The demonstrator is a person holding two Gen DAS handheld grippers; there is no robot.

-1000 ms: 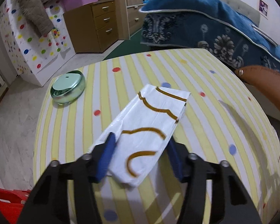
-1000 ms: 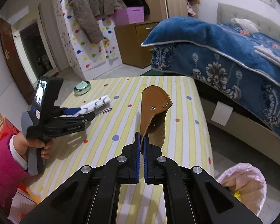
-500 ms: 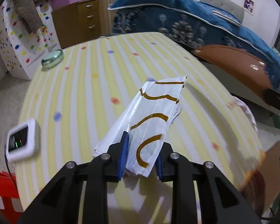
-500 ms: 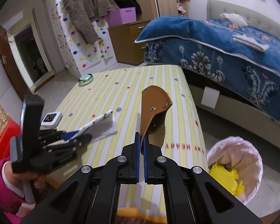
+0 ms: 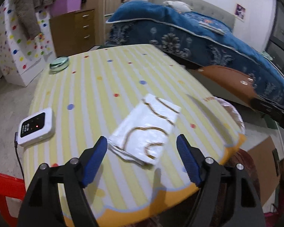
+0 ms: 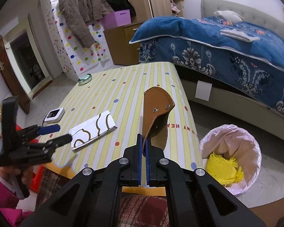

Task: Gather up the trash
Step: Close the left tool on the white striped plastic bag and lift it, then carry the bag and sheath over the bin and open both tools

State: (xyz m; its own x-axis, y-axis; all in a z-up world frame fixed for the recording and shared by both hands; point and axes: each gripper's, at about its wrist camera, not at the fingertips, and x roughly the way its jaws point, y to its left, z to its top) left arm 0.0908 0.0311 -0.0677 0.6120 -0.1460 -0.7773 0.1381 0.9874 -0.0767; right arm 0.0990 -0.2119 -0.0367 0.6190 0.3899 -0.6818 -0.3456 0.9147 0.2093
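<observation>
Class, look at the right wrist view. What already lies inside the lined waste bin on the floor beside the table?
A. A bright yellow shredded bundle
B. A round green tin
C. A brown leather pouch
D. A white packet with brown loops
A: the waste bin holds a bright yellow shredded bundle, while the white packet and the round green tin lie on the table, and the right gripper holds the brown leather pouch.

Wrapper (image 6: 93, 130) on table (image 6: 132, 87), bin (image 6: 231, 158) beside.
</observation>
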